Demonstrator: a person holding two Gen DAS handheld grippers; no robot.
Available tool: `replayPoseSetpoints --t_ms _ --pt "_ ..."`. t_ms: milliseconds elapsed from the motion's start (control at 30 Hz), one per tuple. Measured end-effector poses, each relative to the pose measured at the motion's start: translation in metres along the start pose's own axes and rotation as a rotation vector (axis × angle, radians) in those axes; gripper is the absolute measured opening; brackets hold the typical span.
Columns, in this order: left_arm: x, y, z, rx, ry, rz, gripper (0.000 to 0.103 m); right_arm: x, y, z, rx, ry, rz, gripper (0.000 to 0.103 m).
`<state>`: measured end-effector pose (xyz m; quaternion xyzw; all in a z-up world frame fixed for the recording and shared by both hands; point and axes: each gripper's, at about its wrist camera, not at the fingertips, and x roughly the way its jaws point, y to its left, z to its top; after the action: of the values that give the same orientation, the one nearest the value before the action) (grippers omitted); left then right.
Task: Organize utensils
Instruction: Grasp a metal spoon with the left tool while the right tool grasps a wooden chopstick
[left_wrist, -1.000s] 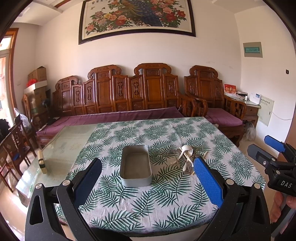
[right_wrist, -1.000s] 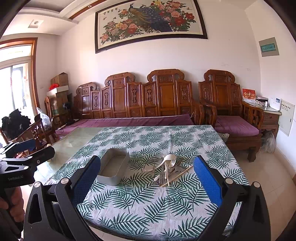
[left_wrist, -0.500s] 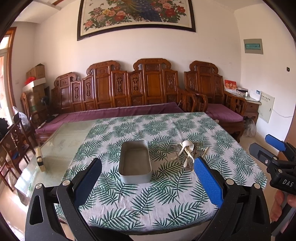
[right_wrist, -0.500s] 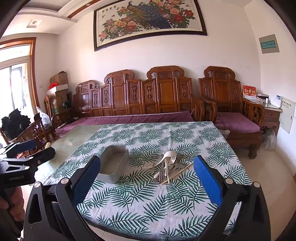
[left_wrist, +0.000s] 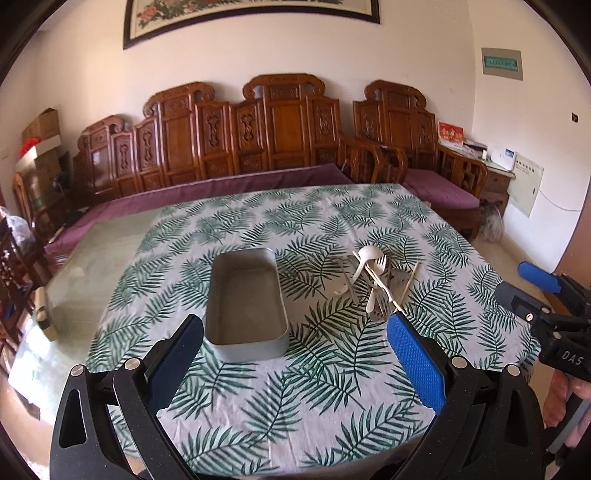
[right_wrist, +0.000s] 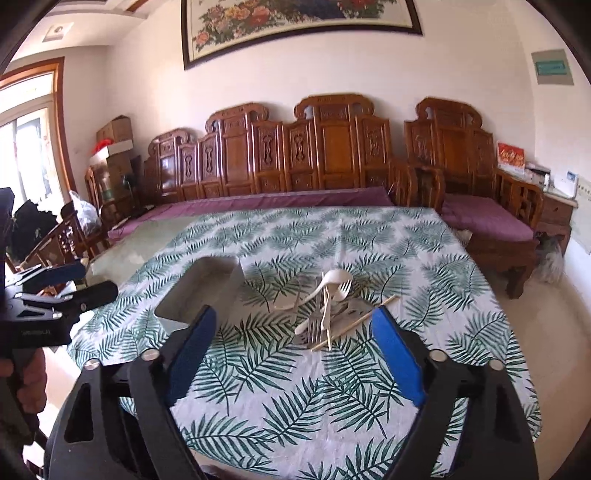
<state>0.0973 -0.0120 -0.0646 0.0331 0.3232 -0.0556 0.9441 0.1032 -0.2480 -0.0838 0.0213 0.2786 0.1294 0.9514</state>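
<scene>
**Leaf-print table, a tin and a heap of cutlery**

A table (left_wrist: 110, 258) fills the middle of the room, most of it under a white cloth (left_wrist: 295, 387) printed with green fern leaves; to the tin's left a strip of bare glass top shows. The tin (left_wrist: 245, 306), grey, oblong and empty, stands on the cloth with one short end towards the cameras. Just right of the tin lies the heap of utensils (left_wrist: 373, 280): a pale spoon, pale forks, a metal fork and wooden chopsticks, crossed over one another (how many of each cannot be told).

Beyond the tin, past the table's far edge, runs a carved wooden bench (left_wrist: 258, 140) with a purple cushion, and above it on the white wall hangs a framed flower painting (right_wrist: 295, 26). Far left of the tin, cardboard boxes (left_wrist: 40, 129) are stacked in a corner.

The left gripper (left_wrist: 295, 347) hangs before the tin, jaws wide apart and empty. The right gripper (right_wrist: 293, 343) hangs before the utensils; its jaws have just been closing a little, yet they stand apart with nothing between the pads.
</scene>
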Motion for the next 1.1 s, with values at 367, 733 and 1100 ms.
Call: replayPoseSetpoints --t_ms 367,733,1100 --pt "0.080 -0.012 0.018 0.035 0.105 -0.107 0.096 0.067 -0.031 0.002 0.012 0.147 -0.024 0.061" --pt "0.152 -0.021 0.032 0.047 0.221 -0.169 0.087 0.134 -0.062 0.011 0.040 0.263 -0.039 0.054" --pt "0.239 -0.041 0.038 0.010 0.324 -0.204 0.065 0.191 -0.101 -0.003 0.080 0.353 -0.059 0.049"
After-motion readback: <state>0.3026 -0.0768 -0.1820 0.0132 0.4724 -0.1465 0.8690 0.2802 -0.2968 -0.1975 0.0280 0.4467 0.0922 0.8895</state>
